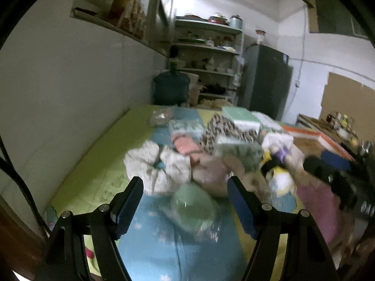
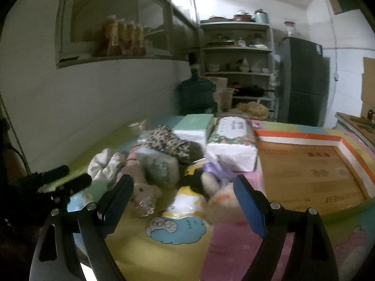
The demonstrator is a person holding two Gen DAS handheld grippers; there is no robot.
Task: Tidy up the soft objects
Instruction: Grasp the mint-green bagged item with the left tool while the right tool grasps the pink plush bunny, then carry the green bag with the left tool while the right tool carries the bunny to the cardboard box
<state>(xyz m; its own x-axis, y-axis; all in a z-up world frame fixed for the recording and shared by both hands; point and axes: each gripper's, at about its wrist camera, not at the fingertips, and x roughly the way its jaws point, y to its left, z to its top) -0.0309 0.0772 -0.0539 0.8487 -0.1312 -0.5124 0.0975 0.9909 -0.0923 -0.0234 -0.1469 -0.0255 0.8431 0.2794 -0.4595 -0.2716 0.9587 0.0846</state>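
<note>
A: We open on the biggest thing here, the patchwork play mat (image 2: 164, 253) in green, blue, yellow and pink, running along the white wall (image 1: 70, 82).

B: And on its right side we have the shallow cardboard box (image 2: 309, 171) with the orange and white rim, lying open, with bare cardboard showing inside.

A: Just left of that box we see the heap of soft things (image 2: 168, 161), piled mid-mat. At its far edge sit the tissue packs: a pale green pack (image 2: 192, 126) and a floral-printed pack (image 2: 230, 138), side by side, touching.

B: In front of them we pick out the leopard-print cloth (image 2: 168, 142), the white crumpled cloth (image 1: 159, 164) on the wall side, and a plush with yellow and purple (image 1: 279, 161) nearer the box. It's blurred, so we can't name more.

A: Now the tools. Our left gripper (image 1: 185, 187) has its jaws spread wide, nothing pinched, with a mint-green bagged item (image 1: 194, 208) lying on the blue patch between and beyond the fingers.

B: Our right gripper (image 2: 182, 192) is spread wide too, empty, pointing at the near edge of the heap, over a beige plush (image 2: 145, 196).
</note>
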